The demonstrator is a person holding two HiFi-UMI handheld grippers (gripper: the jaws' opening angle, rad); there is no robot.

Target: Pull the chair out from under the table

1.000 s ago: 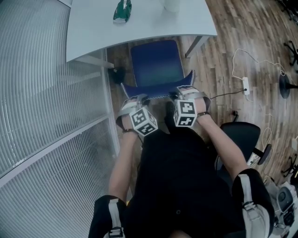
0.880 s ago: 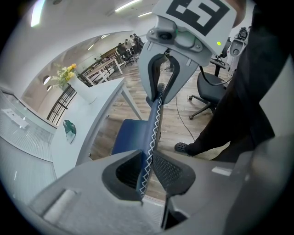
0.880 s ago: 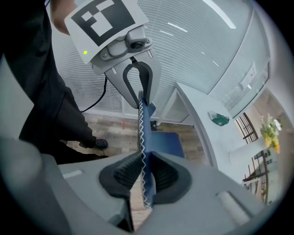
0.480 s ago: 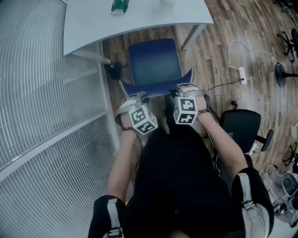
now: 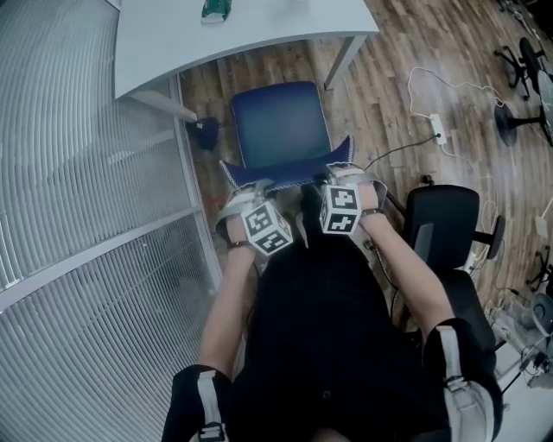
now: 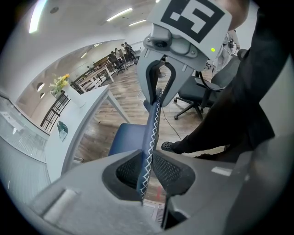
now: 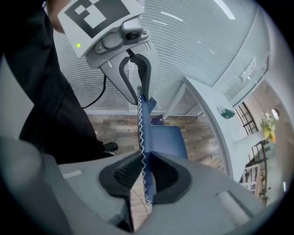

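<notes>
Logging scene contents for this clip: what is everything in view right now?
chair: one, blue, just outside the table edge, backrest towards the person.
table: one, white, top of head view.
small item: one, green, on the table.
office chair: one, black, right of the person.
power strip: one, white, on the wood floor at right.
left gripper: one, grey, shut on the backrest's top edge.
right gripper: one, grey, shut on the same edge.

The chair (image 5: 281, 129) has slid farther out from the table (image 5: 251, 34); its seat now lies clear of the tabletop's edge. The left gripper (image 5: 249, 188) and right gripper (image 5: 342, 175) have drawn back with it.
</notes>
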